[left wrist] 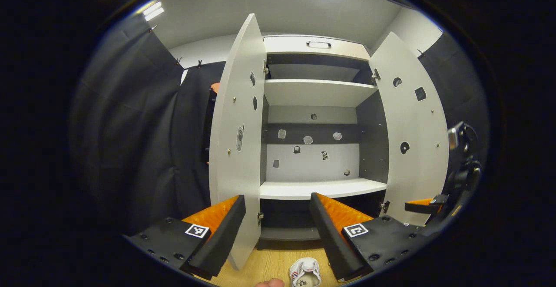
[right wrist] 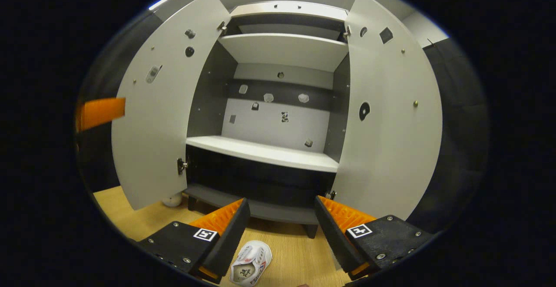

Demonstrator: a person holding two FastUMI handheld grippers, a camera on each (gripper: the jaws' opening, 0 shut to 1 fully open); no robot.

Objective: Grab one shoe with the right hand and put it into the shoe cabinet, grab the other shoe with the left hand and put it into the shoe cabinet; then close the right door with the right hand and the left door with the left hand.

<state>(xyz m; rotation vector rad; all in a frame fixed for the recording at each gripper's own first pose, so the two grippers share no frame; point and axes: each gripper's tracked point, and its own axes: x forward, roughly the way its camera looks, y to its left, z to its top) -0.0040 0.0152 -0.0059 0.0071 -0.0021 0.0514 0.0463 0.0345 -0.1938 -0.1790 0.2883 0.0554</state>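
A white shoe lies on the wooden floor just in front of the shoe cabinet, opening upward, below the right gripper, whose fingers are spread and empty. The first grab looks not yet begun. It should go best if the right gripper drops straight down, straddles the shoe's rim and pinches one wall firmly. The left gripper hangs with fingers spread too. Both doors, left door and right door, stand wide open, leaving the middle shelf free.
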